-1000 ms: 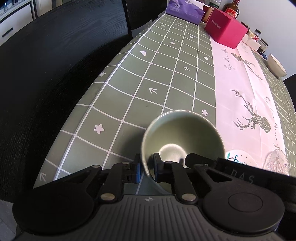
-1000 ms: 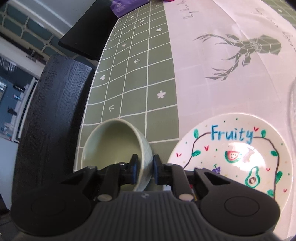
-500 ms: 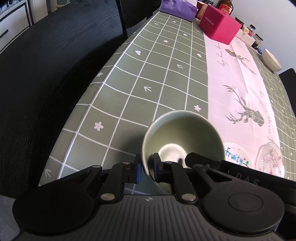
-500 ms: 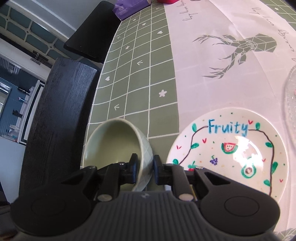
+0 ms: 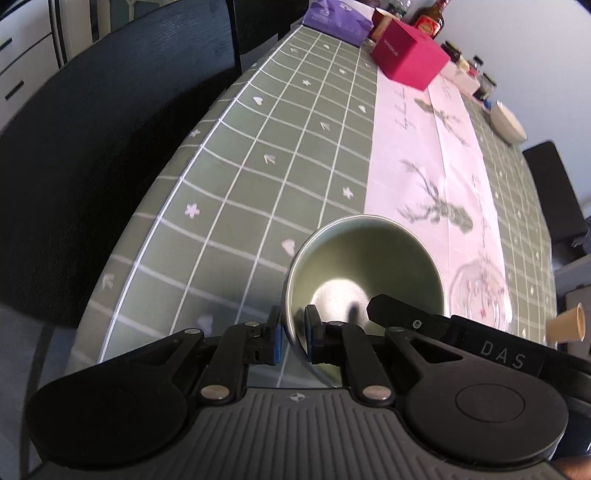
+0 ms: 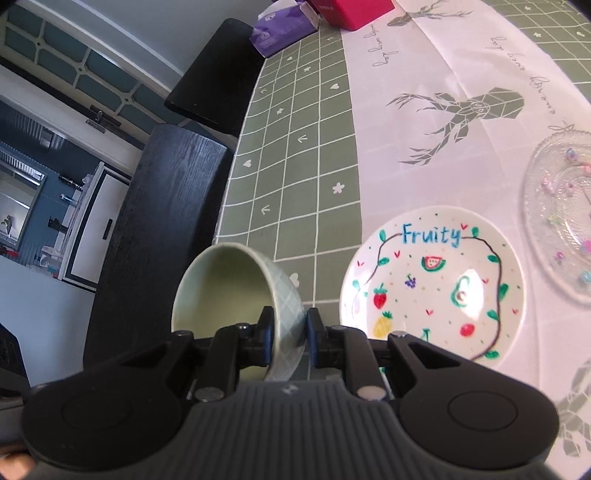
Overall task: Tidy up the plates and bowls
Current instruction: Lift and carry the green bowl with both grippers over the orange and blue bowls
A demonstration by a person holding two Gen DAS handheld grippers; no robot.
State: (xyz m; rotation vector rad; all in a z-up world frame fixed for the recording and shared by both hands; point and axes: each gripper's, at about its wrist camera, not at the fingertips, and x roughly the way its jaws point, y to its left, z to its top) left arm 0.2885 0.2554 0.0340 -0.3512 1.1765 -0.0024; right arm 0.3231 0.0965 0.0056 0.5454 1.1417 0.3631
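Note:
A pale green bowl (image 5: 362, 266) hangs tilted above the green checked tablecloth (image 5: 258, 166), gripped from both sides. My left gripper (image 5: 293, 332) is shut on its left rim. My right gripper (image 6: 290, 332) is shut on the opposite wall of the same green bowl (image 6: 221, 288), and its black body (image 5: 410, 321) shows reaching into the bowl in the left wrist view. A white plate painted "Fruity" (image 6: 432, 284) lies on the white runner to the right of the bowl. A clear glass plate (image 6: 565, 218) sits beside it, further right.
A black chair (image 5: 92, 147) stands along the table's left edge. At the far end are a pink box (image 5: 406, 61), a purple pack (image 5: 340, 18), bottles and jars, and a cream bowl (image 5: 508, 122). A paper cup (image 5: 565, 326) shows at the right.
Both grippers have risen with the green bowl held between them. The table and the Fruity plate now look further below and more of the glass plate shows.

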